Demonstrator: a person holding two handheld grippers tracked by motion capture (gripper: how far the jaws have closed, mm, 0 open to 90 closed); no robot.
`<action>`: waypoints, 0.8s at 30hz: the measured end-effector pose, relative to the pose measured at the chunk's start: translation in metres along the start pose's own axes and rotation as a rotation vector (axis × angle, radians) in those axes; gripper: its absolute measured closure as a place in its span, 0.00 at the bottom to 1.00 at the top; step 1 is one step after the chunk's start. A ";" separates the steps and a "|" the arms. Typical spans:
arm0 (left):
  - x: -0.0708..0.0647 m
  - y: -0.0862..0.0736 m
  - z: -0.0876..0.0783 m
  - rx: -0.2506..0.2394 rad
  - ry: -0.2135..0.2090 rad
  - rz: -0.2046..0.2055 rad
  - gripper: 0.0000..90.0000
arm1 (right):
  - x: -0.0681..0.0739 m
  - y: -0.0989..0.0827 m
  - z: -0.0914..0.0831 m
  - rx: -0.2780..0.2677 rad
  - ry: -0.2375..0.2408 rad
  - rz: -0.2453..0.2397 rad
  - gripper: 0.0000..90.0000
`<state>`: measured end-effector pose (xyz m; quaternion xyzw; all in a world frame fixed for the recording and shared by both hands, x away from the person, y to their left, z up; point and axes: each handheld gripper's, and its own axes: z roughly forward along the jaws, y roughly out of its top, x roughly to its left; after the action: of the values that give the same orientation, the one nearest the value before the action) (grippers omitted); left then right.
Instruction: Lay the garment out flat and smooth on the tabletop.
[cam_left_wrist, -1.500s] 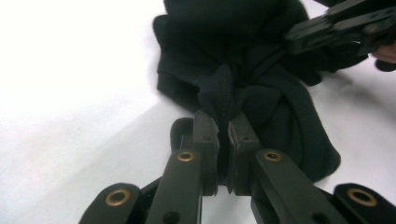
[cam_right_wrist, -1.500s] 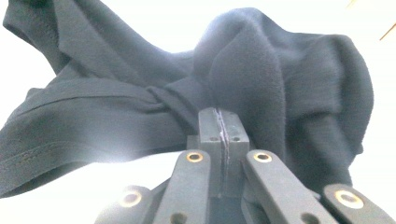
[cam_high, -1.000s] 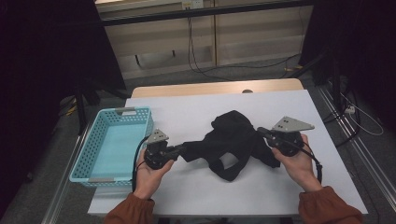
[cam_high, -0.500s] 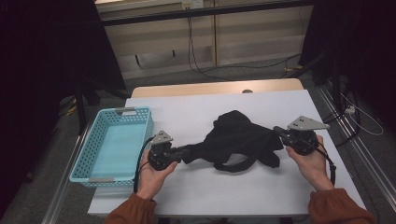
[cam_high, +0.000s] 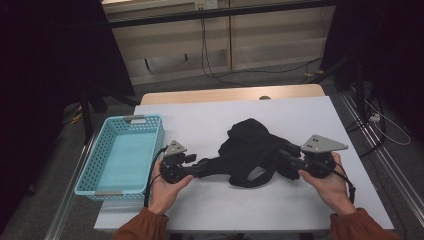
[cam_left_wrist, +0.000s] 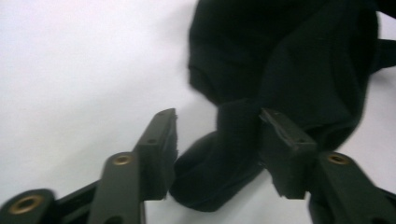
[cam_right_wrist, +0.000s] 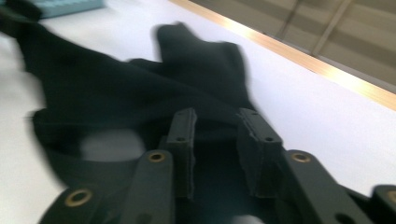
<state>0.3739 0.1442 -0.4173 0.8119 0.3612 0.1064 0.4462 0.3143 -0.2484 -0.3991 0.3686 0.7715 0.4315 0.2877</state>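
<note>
A black garment (cam_high: 252, 150) lies spread on the white table (cam_high: 200, 120). My left gripper (cam_high: 200, 169) is at its left end, a narrow strip of cloth. In the left gripper view the jaws (cam_left_wrist: 217, 114) have just been opening and stand apart, with a fold of the garment (cam_left_wrist: 280, 56) loose between them. My right gripper (cam_high: 285, 155) is at the garment's right edge. Its jaws (cam_right_wrist: 217, 114) have just been opening too, and the dark cloth (cam_right_wrist: 116, 93) lies under and between them without being pinched.
A light blue mesh basket (cam_high: 95, 165), with nothing in it, stands at the table's left edge beside my left hand; its corner shows in the right gripper view (cam_right_wrist: 65, 7). A wooden strip borders the table's far edge (cam_high: 230, 94). Cables run across the floor beyond.
My right hand has drawn to the right, pulling the bunched garment out wider and flatter. The left hand has stayed where it was.
</note>
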 end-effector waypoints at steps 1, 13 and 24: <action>0.001 0.000 0.000 -0.001 -0.001 0.001 0.51 | 0.005 0.001 0.000 0.001 0.016 -0.009 0.74; -0.002 -0.003 0.012 0.019 0.011 0.020 0.39 | 0.083 0.014 0.047 0.070 0.306 -0.112 0.87; 0.001 -0.005 0.023 0.034 0.039 0.017 0.35 | 0.116 0.011 0.095 0.170 0.346 -0.188 0.75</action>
<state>0.3837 0.1320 -0.4346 0.8202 0.3648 0.1197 0.4241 0.3252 -0.1064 -0.4481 0.2384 0.8740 0.3929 0.1576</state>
